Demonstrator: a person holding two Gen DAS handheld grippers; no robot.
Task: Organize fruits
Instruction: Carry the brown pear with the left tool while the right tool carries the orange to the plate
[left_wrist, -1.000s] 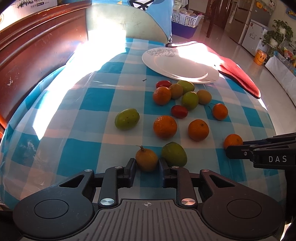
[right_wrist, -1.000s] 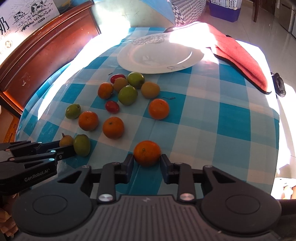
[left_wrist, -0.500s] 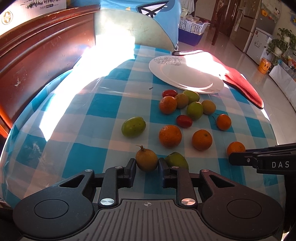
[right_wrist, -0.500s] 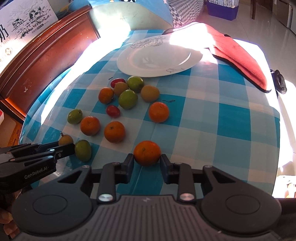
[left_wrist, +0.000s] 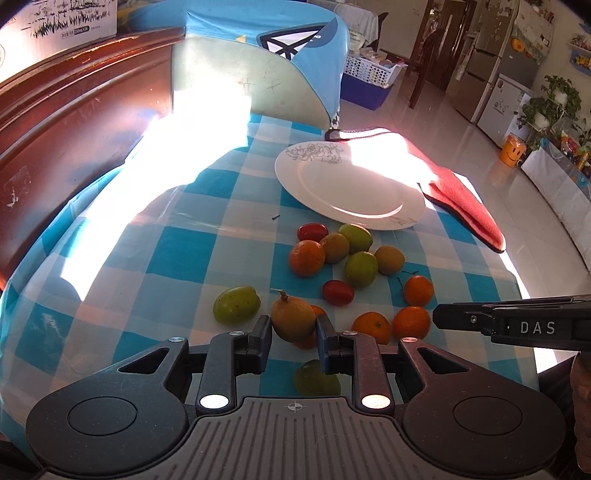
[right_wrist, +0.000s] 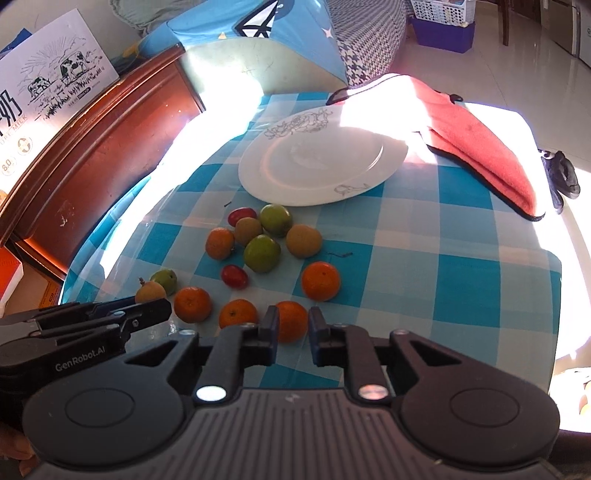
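Lifted now — both fruits; right hand-held gripper (left_wrist: 439, 321) reads "DAS".

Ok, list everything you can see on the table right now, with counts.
Oranges: five, orange, near half of the table; one in the right tool.
Green fruits: four, green; two near the plate, one on the left, one under the left tool.
Yellow-brown fruits: three; two near the plate, one stemmed in the left tool.
Small red fruits: two, red, among the cluster.
Plate: one, white with line drawings, beyond the fruit.
Cloth: one, red, far right.
Tablecloth: one, blue-white check.
Left tool: black, shut on a yellow-brown fruit.
Right tool: black, shut on an orange.
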